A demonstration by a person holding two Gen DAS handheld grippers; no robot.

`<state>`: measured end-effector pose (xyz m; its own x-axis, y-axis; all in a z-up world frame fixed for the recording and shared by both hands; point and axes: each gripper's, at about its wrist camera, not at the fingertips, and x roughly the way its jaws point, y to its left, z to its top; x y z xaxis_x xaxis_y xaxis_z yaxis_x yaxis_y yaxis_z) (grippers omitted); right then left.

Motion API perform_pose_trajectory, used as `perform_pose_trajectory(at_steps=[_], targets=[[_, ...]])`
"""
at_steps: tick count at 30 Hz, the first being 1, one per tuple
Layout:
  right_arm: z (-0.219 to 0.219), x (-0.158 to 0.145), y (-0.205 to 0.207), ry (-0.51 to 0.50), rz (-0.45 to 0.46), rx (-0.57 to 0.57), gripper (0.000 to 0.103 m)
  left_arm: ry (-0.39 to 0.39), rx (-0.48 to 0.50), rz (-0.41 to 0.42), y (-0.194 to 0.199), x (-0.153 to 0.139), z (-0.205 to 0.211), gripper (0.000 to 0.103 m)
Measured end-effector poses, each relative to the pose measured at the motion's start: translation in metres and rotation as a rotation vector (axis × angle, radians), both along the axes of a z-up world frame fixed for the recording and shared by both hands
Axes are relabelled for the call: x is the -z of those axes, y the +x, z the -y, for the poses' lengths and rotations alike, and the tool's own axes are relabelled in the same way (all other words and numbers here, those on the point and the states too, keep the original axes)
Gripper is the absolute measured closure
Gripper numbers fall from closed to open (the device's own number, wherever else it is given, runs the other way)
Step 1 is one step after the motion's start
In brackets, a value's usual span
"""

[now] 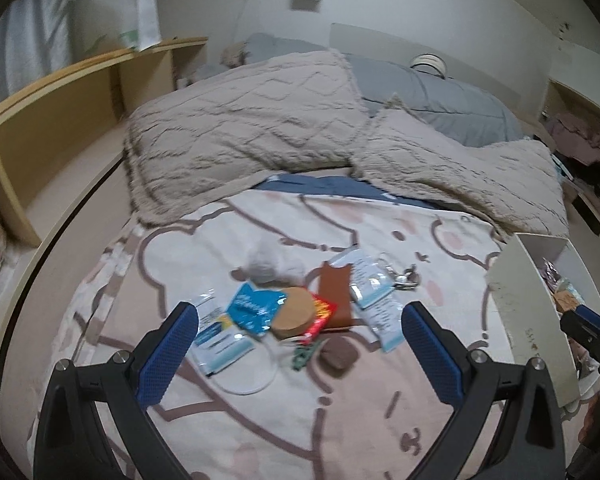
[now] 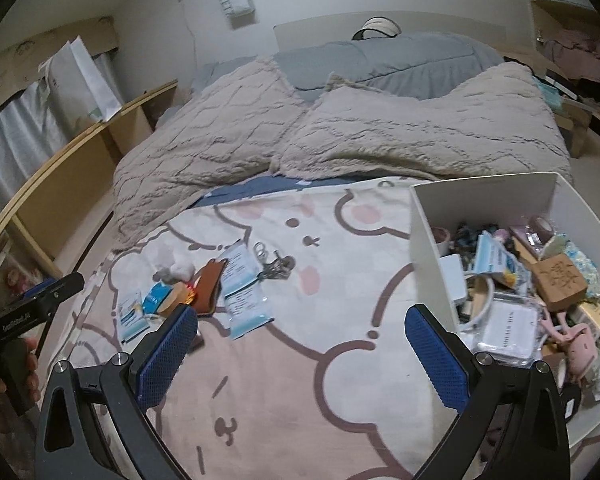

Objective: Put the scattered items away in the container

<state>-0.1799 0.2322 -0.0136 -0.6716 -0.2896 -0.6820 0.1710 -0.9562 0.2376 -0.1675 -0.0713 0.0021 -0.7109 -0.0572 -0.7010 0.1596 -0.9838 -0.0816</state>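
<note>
Bedspread (image 2: 300,360) holds brown wallet (image 2: 209,286), lengthwise toward pillows.

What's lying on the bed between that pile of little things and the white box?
Nothing but bare blanket. The right wrist view shows printed fabric running clear from the pile to the white box.

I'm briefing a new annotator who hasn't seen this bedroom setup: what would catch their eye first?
A jumble of packets around a round cork disc lies on the cartoon-bear blanket, ahead of the open left gripper. To its right stands a crammed white box, beside the open right gripper.
</note>
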Motion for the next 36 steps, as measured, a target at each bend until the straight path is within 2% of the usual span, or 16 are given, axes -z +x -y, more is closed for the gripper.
perform_pose_trajectory(at_steps=[6, 13, 20, 25, 30, 36], targets=[[0.025, 0.006, 0.0, 0.013, 0.003, -0.035, 0.0, 0.016, -0.066, -0.001, 0.005, 0.006, 0.036, 0.001], [0.053, 0.029, -0.006, 0.031, 0.034, -0.084, 0.0, 0.022, -0.123, 0.035, 0.002, 0.025, 0.064, 0.001], [0.079, 0.057, -0.013, 0.155, 0.005, -0.132, 0.0, 0.001, -0.141, 0.081, -0.009, 0.051, 0.079, 0.001], [0.091, 0.079, -0.022, 0.186, 0.032, -0.173, 0.0, -0.01, -0.156, 0.114, -0.019, 0.07, 0.093, 0.001], [0.102, 0.105, -0.033, 0.202, 0.063, -0.211, 0.0, 0.016, -0.175, 0.172, -0.029, 0.091, 0.101, 0.001], [0.117, 0.132, -0.051, 0.27, 0.078, -0.259, 0.0, 0.065, -0.202, 0.23, -0.042, 0.11, 0.107, 0.001]])
